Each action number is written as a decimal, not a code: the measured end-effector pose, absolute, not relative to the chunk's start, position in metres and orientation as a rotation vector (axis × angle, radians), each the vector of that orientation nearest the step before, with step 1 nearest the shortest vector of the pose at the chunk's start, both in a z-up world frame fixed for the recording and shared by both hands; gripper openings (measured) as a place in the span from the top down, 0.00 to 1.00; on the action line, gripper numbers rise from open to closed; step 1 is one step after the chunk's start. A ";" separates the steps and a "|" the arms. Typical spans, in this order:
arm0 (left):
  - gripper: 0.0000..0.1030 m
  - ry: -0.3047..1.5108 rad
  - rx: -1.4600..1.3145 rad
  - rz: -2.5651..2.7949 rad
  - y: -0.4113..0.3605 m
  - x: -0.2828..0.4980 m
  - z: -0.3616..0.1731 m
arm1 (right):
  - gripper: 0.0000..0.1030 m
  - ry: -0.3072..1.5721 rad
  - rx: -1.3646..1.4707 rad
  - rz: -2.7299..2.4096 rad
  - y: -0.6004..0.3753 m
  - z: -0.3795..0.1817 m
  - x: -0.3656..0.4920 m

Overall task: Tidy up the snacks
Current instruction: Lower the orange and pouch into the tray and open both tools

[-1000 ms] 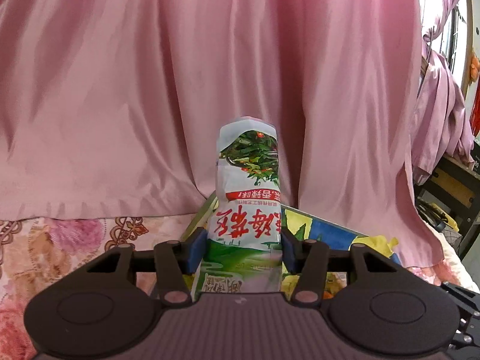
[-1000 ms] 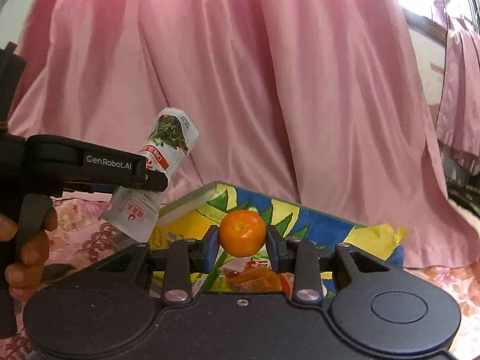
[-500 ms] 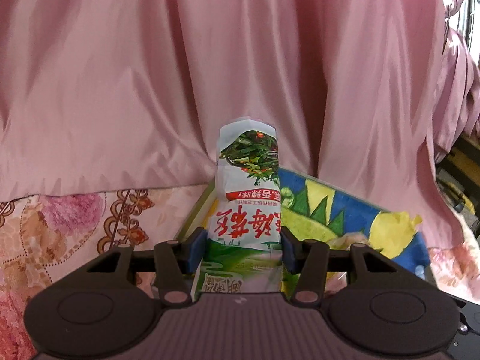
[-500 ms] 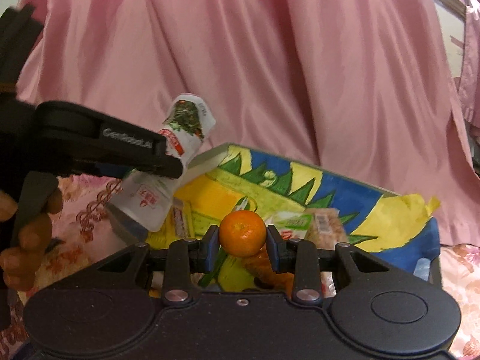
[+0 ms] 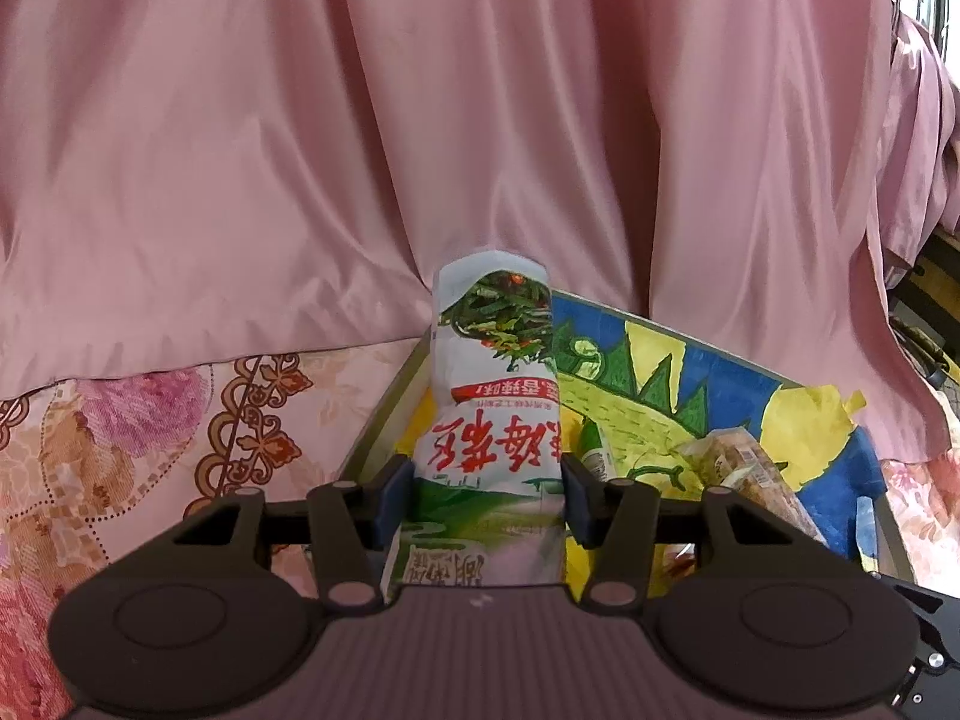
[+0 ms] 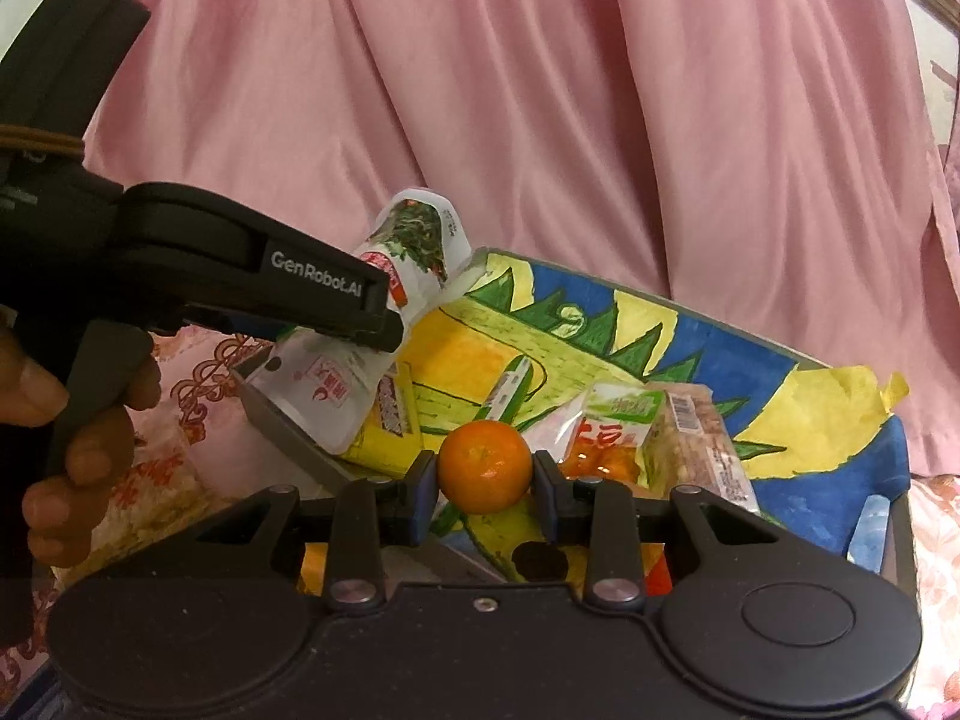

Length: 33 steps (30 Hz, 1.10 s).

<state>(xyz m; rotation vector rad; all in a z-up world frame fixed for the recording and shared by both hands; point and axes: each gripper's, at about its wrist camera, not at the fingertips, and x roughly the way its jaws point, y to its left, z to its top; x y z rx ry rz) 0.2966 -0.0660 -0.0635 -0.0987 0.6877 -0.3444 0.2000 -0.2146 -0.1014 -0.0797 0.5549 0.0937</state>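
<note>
Left gripper point(image 5: 487, 495), jaws half open, pinches the packet point(image 5: 492, 420) at its lower middle; it's soft, light film that crumples and may slide. Right gripper point(image 6: 483, 468) clamps narrow on the orange point(image 6: 483, 465) across its widest part: firm, round, apt to roll. Both hang over the box point(image 6: 750, 372), probably cardboard, with other snacks inside.

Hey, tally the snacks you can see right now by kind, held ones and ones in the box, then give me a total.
Oranges: 1, in the right tool
Held white snack packet: 1, in the left tool
Packets lying in the painted box: at least 4, overlapping, so uncertain
Total: about 6
</note>
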 end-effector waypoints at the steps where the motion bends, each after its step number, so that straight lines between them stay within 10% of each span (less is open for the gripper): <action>1: 0.45 0.692 -0.096 -0.343 -0.067 0.297 -0.065 | 0.66 0.556 -0.082 0.094 -0.214 -0.102 0.200; 8: 0.40 0.709 -0.087 -0.342 -0.070 0.297 -0.070 | 0.64 0.564 -0.082 0.095 -0.214 -0.104 0.201; 33: 0.00 0.461 -0.220 -0.197 -0.022 0.207 0.025 | 0.09 0.300 -0.020 -0.078 -0.233 -0.015 0.101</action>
